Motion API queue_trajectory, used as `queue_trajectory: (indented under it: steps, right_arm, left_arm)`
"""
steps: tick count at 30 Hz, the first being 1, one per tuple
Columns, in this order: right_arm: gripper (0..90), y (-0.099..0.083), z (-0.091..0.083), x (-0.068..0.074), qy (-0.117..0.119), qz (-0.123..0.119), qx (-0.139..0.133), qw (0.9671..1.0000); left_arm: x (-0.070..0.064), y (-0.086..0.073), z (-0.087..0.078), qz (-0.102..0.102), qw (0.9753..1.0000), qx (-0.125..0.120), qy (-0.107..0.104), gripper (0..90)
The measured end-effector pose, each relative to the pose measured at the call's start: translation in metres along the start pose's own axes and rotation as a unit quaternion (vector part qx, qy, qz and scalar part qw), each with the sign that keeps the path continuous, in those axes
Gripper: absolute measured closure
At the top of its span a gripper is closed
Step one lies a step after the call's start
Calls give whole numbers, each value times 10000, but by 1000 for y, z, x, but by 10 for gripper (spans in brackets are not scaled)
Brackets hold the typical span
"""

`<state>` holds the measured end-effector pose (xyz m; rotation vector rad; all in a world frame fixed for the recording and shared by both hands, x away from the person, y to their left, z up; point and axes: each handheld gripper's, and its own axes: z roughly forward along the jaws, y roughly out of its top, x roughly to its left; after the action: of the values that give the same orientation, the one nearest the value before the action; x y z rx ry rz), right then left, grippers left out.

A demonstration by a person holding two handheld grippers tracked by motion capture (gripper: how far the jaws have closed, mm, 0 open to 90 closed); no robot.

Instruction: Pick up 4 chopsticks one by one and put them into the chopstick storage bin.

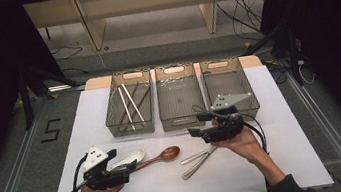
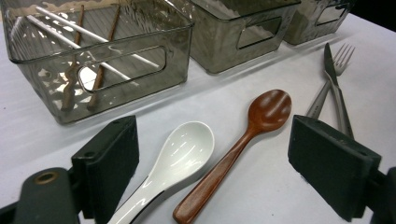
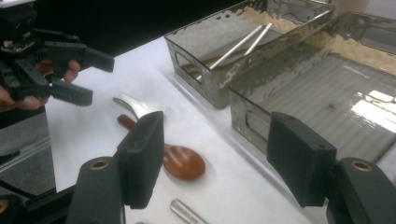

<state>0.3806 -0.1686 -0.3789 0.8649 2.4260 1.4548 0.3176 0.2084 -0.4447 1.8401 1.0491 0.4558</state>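
My left claw (image 2: 212, 163) hangs with its jaws wide apart over the handles of the white spoon (image 2: 175, 158) and the wooden spoon (image 2: 243, 140), which lie side by side on the white table (image 1: 277, 151). My right claw (image 3: 215, 158), also spread and empty, hovers near the middle bin (image 1: 179, 97). The fork (image 2: 334, 77) and knife (image 2: 337, 93) lie crossed just right of the spoons, and the chopsticks (image 1: 129, 104) rest in the left bin (image 1: 129, 107).

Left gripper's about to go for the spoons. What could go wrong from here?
1. The white spoon and wooden spoon lie side by side between the open jaws of the left gripper; closing may catch both.
2. The fork and knife cross, so lifting one may drag the other.
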Motion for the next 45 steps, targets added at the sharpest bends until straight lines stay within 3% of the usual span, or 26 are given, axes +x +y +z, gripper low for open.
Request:
queue_trajectory:
  steps: [14, 22, 31, 45]
  right_arm:
    - [344, -42, -29, 2, -165, 271, -448, 9985]
    - [325, -60, -35, 6, -168, 316, -469, 9983]
    - [315, -76, -45, 6, -262, 477, -626, 9966]
    - [299, -99, -53, 7, -400, 677, -559, 9953]
  left_arm:
    - [12, 7, 4, -43, 9996, 285, 8, 159]
    - [22, 12, 7, 132, 9980, 590, 160, 159]
    - [31, 14, 10, 163, 9963, 809, 242, 159]
    - [30, 13, 15, 355, 9934, 1043, 328, 159]
